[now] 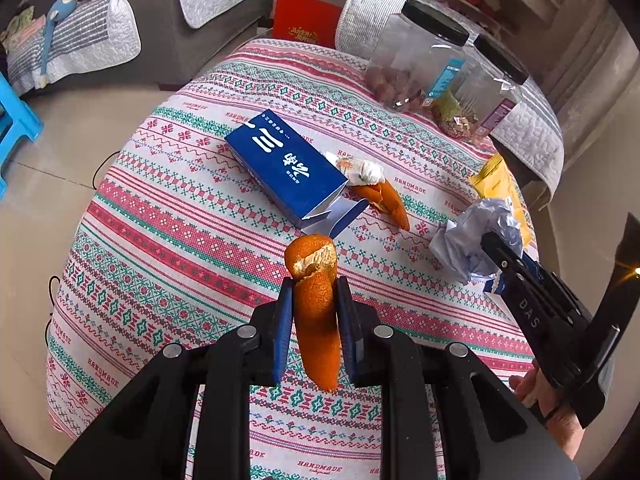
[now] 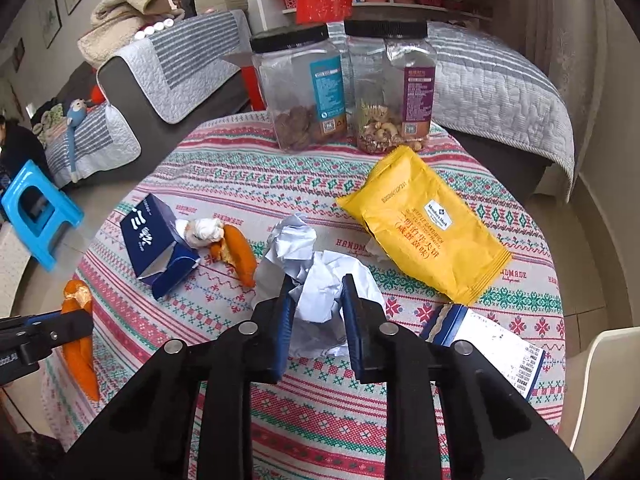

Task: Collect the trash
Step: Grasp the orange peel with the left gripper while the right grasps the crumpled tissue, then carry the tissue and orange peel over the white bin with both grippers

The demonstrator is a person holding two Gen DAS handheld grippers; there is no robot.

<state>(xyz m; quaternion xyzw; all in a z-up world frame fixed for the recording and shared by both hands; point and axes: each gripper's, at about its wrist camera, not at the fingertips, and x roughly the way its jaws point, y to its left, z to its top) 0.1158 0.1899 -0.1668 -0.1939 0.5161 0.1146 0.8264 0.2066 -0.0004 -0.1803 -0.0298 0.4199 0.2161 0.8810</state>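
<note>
My left gripper (image 1: pixel 315 286) is shut on a long strip of orange peel (image 1: pixel 316 304) and holds it above the patterned tablecloth (image 1: pixel 160 240); the peel also shows at the left of the right wrist view (image 2: pixel 78 340). My right gripper (image 2: pixel 316 284) is shut on a crumpled ball of white paper (image 2: pixel 316 280), which also shows in the left wrist view (image 1: pixel 472 240). On the table lie an open blue carton (image 1: pixel 286 168), a second piece of orange peel (image 1: pixel 390 198) and a wadded tissue (image 1: pixel 362 168).
A yellow snack bag (image 2: pixel 420 224) and a blue-and-white packet (image 2: pixel 492 344) lie at the right. Two clear jars with black lids (image 2: pixel 304 88) (image 2: pixel 390 84) stand at the table's far edge. Sofas stand beyond, a blue stool (image 2: pixel 38 212) on the floor at left.
</note>
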